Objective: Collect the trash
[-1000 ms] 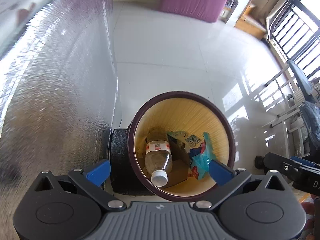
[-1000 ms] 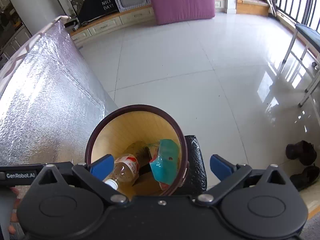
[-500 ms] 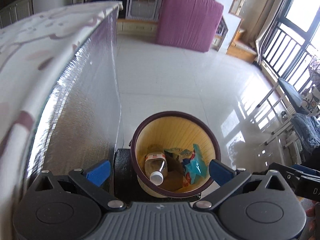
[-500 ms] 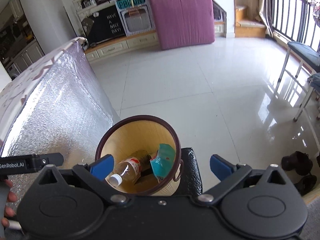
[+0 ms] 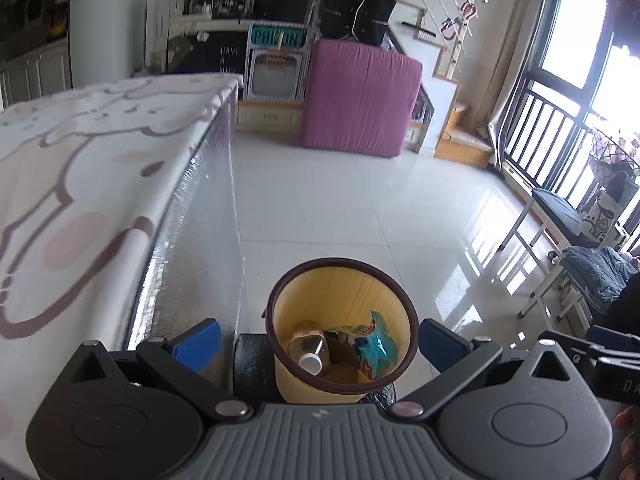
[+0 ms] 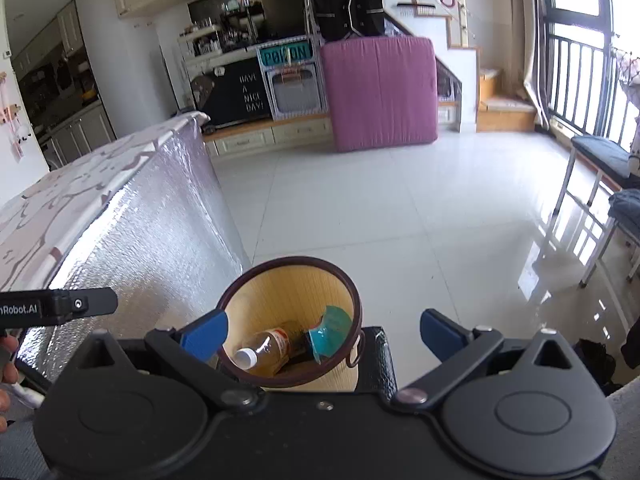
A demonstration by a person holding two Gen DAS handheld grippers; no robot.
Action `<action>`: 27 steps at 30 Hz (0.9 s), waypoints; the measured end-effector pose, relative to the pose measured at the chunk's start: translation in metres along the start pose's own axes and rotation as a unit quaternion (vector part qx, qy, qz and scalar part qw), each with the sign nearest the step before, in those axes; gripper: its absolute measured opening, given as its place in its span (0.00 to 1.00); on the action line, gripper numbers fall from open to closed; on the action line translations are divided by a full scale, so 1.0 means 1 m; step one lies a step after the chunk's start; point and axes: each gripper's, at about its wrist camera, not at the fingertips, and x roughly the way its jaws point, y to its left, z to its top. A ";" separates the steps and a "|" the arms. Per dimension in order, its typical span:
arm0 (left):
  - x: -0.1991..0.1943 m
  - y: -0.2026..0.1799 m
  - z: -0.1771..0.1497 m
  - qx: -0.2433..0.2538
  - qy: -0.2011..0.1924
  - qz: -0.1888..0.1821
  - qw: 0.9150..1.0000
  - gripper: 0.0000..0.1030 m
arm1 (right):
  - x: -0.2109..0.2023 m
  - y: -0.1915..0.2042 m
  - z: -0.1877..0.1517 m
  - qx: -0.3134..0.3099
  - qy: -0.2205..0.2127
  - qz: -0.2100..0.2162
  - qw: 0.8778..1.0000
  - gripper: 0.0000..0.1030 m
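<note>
A yellow waste bin [image 5: 316,292] with a dark brown rim stands on the floor beside the table; in the right wrist view the bin [image 6: 280,292] sits low at centre. Inside lie a plastic bottle [image 5: 306,346] with a white cap, a teal snack wrapper [image 5: 376,346] and brown cardboard scraps. The bottle [image 6: 266,346] and wrapper [image 6: 332,330] also show in the right wrist view. My left gripper [image 5: 318,338] hangs open above the bin, holding nothing. My right gripper [image 6: 322,332] is open too, above and a bit right of the bin.
A table with a pink-patterned cloth [image 5: 80,168] and silver foil side [image 6: 152,248] stands at the left. A black block [image 5: 252,364] sits against the bin's base. White tiled floor [image 6: 380,208] stretches ahead to a purple mattress [image 5: 360,96]. Chairs [image 5: 560,220] stand at the right.
Both grippers have risen and pulled back from the bin, which now looks smaller and lower. The room and the tabletop have come into view. Both stay open.
</note>
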 end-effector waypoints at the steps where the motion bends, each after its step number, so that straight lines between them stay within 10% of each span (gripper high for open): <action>1: -0.004 0.000 -0.003 0.002 -0.004 0.001 1.000 1.00 | -0.003 0.001 -0.001 0.000 -0.004 0.000 1.000 1.00; 27: -0.063 0.022 -0.059 0.018 -0.059 0.040 0.997 1.00 | -0.057 0.040 -0.037 -0.048 -0.070 -0.011 0.996 1.00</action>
